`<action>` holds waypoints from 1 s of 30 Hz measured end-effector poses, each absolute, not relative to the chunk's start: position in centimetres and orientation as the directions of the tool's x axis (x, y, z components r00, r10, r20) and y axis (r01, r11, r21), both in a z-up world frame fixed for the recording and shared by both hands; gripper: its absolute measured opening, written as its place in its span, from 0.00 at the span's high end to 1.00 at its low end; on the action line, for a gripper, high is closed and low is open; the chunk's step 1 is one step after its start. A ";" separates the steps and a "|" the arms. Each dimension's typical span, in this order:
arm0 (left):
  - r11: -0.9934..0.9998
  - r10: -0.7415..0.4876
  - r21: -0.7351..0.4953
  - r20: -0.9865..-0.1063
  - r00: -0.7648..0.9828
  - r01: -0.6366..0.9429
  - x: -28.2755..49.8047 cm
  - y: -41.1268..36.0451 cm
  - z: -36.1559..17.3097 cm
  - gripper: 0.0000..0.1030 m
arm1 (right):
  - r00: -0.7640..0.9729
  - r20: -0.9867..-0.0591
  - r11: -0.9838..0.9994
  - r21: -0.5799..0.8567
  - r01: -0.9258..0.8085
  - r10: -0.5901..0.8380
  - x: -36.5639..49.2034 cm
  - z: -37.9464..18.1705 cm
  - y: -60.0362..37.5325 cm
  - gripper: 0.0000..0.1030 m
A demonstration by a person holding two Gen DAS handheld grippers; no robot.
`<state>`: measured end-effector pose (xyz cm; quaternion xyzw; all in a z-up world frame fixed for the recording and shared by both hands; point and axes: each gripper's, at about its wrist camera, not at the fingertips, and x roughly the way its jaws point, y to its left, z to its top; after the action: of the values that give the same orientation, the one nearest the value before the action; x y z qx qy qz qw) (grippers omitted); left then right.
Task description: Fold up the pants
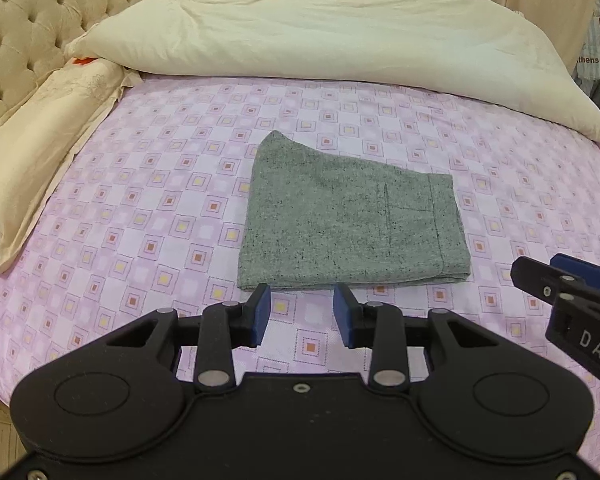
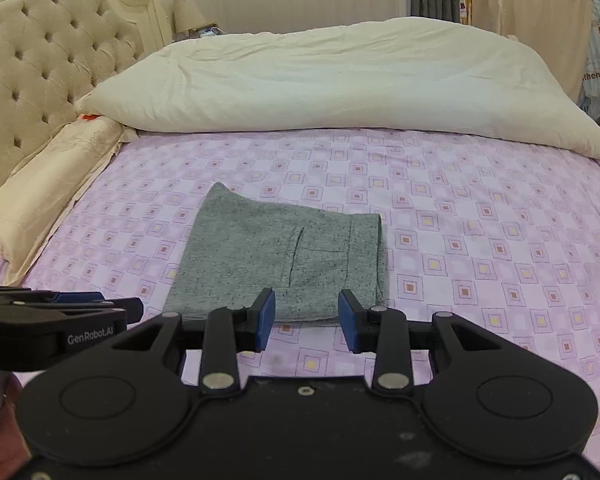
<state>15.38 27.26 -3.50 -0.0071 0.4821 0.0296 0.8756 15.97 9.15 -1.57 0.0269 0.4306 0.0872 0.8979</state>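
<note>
From my left wrist camera, the grey pants (image 1: 352, 216) lay as a compact folded bundle on the middle of the pink checked bedsheet (image 1: 148, 208), with the waistband seam toward the right and a tapered corner pointing far-left. My left gripper (image 1: 302, 314) hovered just in front of the bundle's near edge, its blue pads spread wide apart with only sheet visible between them, holding nothing. At the right edge of this view I could see my right gripper (image 1: 540, 276) from the side, near the bundle's near-right corner, and from there I could not tell how far it was spread. A cream duvet (image 1: 340, 36) was heaped along the far side of the bed, a pillow (image 1: 40, 152) lay at the left, and a tufted headboard (image 1: 28, 20) rose behind it. From my right wrist camera, the pants (image 2: 276, 256) sat slightly left of centre, a pocket seam showing on top. My right gripper (image 2: 306, 318) was parted wide at the near edge, empty, and the left gripper (image 2: 100, 304) showed at the far left. I judged the folding essentially finished, the cloth flat and tidy. The next move, if any, would call for only a light smoothing or drawing both tools clear without snagging the near edge.
</note>
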 end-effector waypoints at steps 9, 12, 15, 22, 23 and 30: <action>0.998 0.038 0.004 -0.843 0.536 -0.063 14.9 27.5 -3.4 0.57 | 0.614 -0.767 0.982 0.119 -0.146 0.184 14.9 -0.9 9.2 0.64; 0.998 0.038 0.004 -0.843 0.536 -0.065 14.8 27.5 -3.4 0.57 | 0.614 -0.767 0.982 0.122 -0.147 0.188 14.8 -0.7 9.2 0.64; 0.998 0.035 -0.001 -0.845 0.534 -0.066 14.8 27.6 -3.4 0.57 | 0.614 -0.766 0.981 0.120 -0.154 0.190 14.7 -0.7 9.2 0.64; 0.997 0.040 0.002 -0.844 0.535 -0.071 14.8 27.6 -3.4 0.57 | 0.614 -0.764 0.979 0.124 -0.161 0.198 14.5 -0.6 9.0 0.64; 0.998 0.040 0.003 -0.844 0.535 -0.070 14.8 27.6 -3.3 0.57 | 0.616 -0.763 0.979 0.126 -0.159 0.198 14.5 -0.6 8.9 0.64; 0.998 0.043 0.013 -0.842 0.538 -0.060 14.5 27.2 -3.2 0.57 | 0.613 -0.763 0.978 0.131 -0.161 0.203 14.3 -0.4 8.7 0.64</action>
<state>14.50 27.18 -3.25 -0.0089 0.4799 0.0295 0.8768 14.29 8.66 -0.39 0.0247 0.4280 0.1013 0.8977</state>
